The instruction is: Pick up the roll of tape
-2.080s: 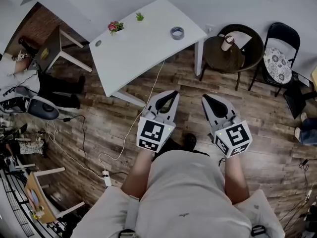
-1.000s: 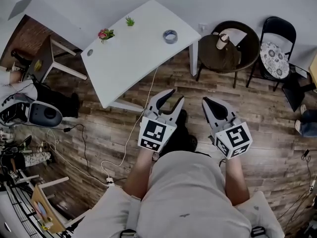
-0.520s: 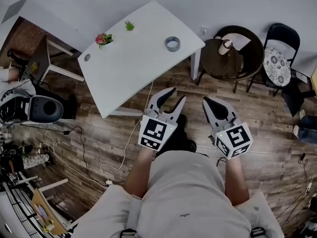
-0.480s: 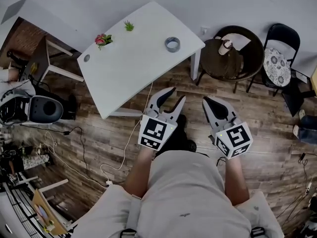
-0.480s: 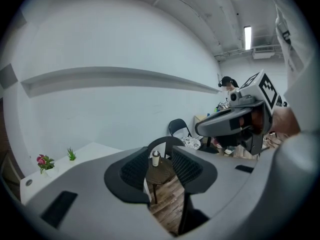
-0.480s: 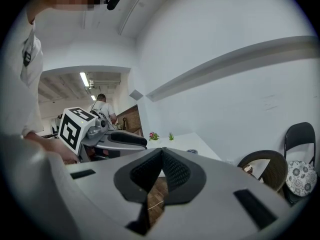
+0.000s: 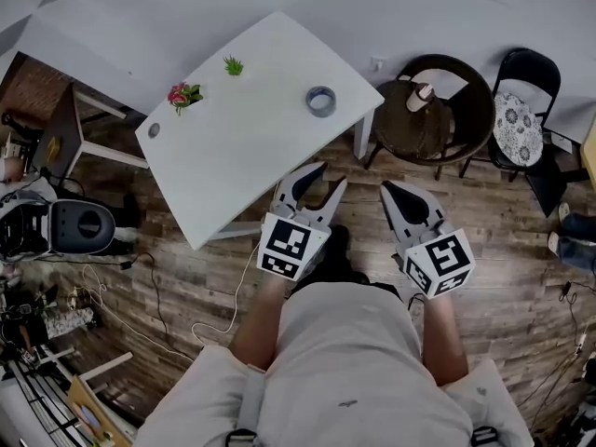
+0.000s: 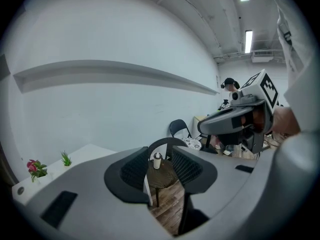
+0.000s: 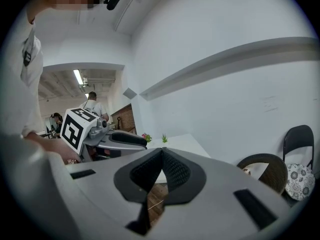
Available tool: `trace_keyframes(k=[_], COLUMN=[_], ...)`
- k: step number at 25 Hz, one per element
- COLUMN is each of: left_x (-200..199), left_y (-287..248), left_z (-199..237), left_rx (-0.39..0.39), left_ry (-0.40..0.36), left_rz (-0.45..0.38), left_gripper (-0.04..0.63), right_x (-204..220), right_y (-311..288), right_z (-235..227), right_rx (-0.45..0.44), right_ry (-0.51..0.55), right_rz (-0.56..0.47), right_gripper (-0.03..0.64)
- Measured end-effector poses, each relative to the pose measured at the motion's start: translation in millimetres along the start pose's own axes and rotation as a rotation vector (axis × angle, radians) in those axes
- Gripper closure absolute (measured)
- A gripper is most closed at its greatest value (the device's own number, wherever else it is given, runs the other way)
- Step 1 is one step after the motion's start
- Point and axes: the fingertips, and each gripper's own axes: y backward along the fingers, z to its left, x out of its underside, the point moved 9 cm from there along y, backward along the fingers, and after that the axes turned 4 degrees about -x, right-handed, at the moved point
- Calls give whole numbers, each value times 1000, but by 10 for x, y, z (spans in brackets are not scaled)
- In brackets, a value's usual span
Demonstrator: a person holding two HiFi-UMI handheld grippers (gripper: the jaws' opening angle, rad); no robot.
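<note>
Left gripper (image 7: 332,174) jaws wide, just been opening, nothing between (only wood floor (image 7: 521,250) and dark round side table (image 7: 414,130) beyond gap). Right gripper (image 7: 388,188) jaws closed tip to tip, empty. Roll of tape (image 7: 321,101) flat on white table (image 7: 242,147), near right edge, toward far corner. On that side table, just past that edge, cup (image 7: 421,96); contents unreadable. Bare tabletop between tape and near edge; both grippers over floor beside it.

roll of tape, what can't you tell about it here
- Head view: roll of tape on the table is too small to show a loose end.
- Left gripper view: tape unseen; the left gripper, jaws just opened wider, covers most of the table.
- Right gripper view: tape unseen; the right gripper covers the table's near part.
</note>
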Motion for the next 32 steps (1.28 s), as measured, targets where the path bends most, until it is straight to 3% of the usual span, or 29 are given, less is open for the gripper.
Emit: trace_keyframes(k=[17,32], left_x=[77,313], left_y=[-519,-719], left_z=[835,1177], left_rx=[47,4], left_ry=[18,91], left_rz=[4,86], left_gripper=[439,439], right_x=[-201,-157], right_y=[-743,-991], right_z=[-217,-313], right_rx=[55,50], right_ry=[3,-11], right_rz=[17,56], right_gripper=[611,611])
